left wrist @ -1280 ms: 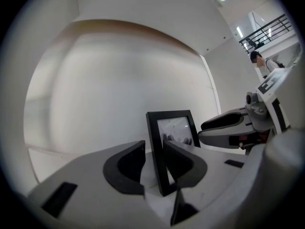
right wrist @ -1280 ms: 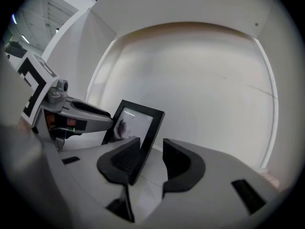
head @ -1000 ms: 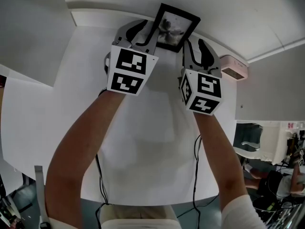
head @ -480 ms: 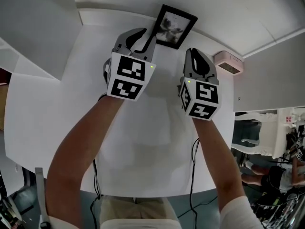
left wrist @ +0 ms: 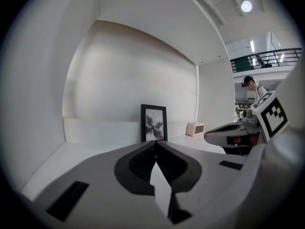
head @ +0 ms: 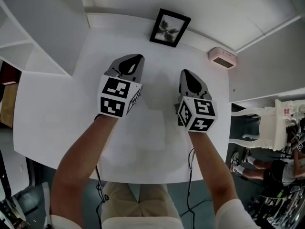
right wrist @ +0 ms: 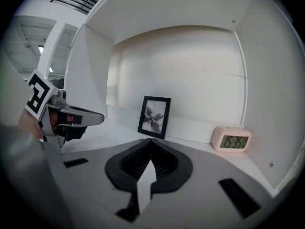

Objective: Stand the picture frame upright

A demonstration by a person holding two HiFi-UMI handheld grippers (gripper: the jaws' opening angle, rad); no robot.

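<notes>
The black picture frame [head: 169, 27], holding a dark flower print, stands upright at the back of the white table [head: 57, 109] and leans against the back wall. It also appears in the left gripper view [left wrist: 154, 122] and the right gripper view [right wrist: 154, 117], straight ahead and well clear of the jaws. My left gripper [head: 131, 61] and right gripper [head: 187, 75] hover side by side over the middle of the table, short of the frame. Both are shut with nothing between their jaws.
A small pink digital clock [head: 222, 57] sits at the back right, to the right of the frame [right wrist: 231, 139]. White side walls [head: 43, 37] close in the alcove on the left and right. A person stands in the far background on the right [left wrist: 251, 87].
Both grippers have let go of the frame and drawn back toward me. Their jaws have closed. The frame now stands alone at the back wall.
</notes>
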